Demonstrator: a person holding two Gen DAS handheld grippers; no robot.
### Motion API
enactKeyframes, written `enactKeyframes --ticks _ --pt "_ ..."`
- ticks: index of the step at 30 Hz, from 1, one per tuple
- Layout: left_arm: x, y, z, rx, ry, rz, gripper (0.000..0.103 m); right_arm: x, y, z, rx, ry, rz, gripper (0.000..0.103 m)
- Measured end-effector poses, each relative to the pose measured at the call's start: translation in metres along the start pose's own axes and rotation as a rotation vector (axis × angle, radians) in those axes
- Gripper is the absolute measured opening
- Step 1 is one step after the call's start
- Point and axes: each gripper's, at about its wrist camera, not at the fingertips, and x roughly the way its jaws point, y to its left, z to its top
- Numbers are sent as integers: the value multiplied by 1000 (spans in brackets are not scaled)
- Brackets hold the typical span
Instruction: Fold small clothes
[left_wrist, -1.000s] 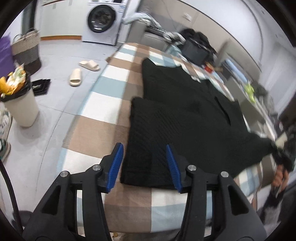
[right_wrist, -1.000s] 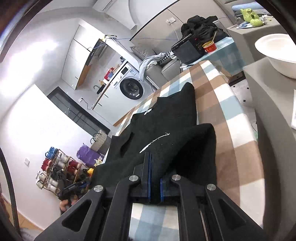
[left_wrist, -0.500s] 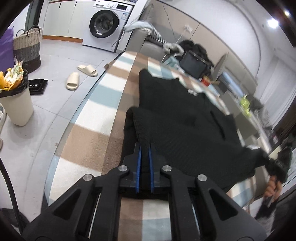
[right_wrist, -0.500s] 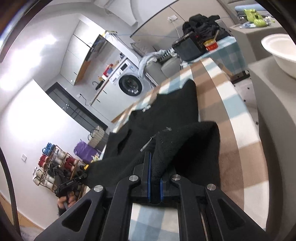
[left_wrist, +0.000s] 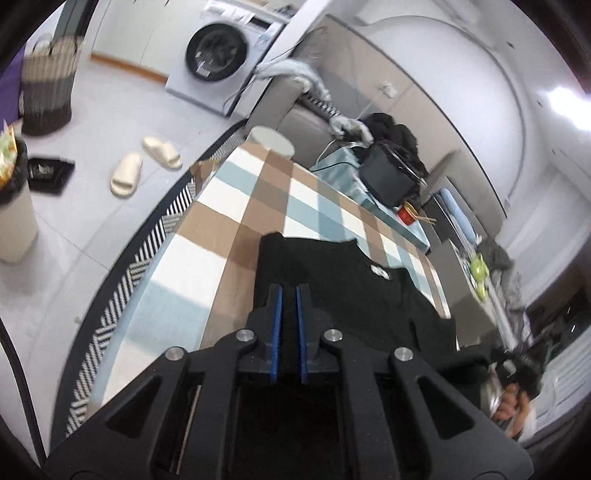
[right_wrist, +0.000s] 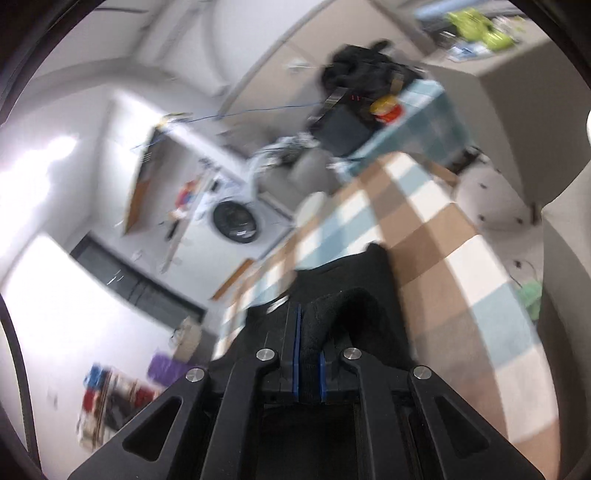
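Observation:
A black knit garment (left_wrist: 343, 288) lies on the checked table cover (left_wrist: 258, 206); a small white label shows near its neck. My left gripper (left_wrist: 289, 295) is shut on the garment's edge, over the cloth toward the far end. My right gripper (right_wrist: 307, 321) is shut on a bunched fold of the same garment (right_wrist: 351, 306), lifted above the checked cover (right_wrist: 436, 236). The right view is blurred by motion.
A washing machine (left_wrist: 218, 51), two slippers (left_wrist: 147, 166), a woven basket (left_wrist: 46, 85) and a bin (left_wrist: 11, 206) are on the floor to the left. A black box (left_wrist: 388, 177) and a red cup (left_wrist: 408, 214) sit beyond the table's far end.
My left gripper shut on the garment's edge. Both grippers then carried the held edges forward toward the far end of the garment.

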Motion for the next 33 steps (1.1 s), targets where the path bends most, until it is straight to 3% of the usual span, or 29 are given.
enactKeyframes --ticks 1,2,4,7,11,13,18,22,27,30,32,33 --pt "11 6 8 -25 -2 28 9 9 -7 5 24 14 -45 31" --pt "20 12 13 -39 2 63 14 15 -14 9 50 22 -81 42" --pt "35 23 21 -66 41 119 40 21 -23 14 68 41 -99 42" --pt "38 32 19 -54 32 128 52 14 -22 11 -27 48 -158 45" --pt "53 25 7 32 83 150 56 18 -16 2 -195 85 -270 51" --pt "63 18 -2 82 118 150 56 24 -15 -4 -244 118 -286 51" --pt "90 -10 -22 227 150 217 56 49 -20 -10 -272 206 -282 52" --pt "100 -18 -24 259 141 226 47 61 -18 -12 -292 241 -280 52" --pt "112 -23 -12 268 129 241 46 70 -12 -7 -300 247 -269 52" --pt "116 -25 -5 260 106 221 15 76 -7 -6 -321 245 -261 49" --pt "114 -25 -3 255 84 214 8 78 -5 -7 -334 253 -265 32" --pt "111 -25 -2 254 69 208 6 77 -5 -7 -345 241 -267 30"
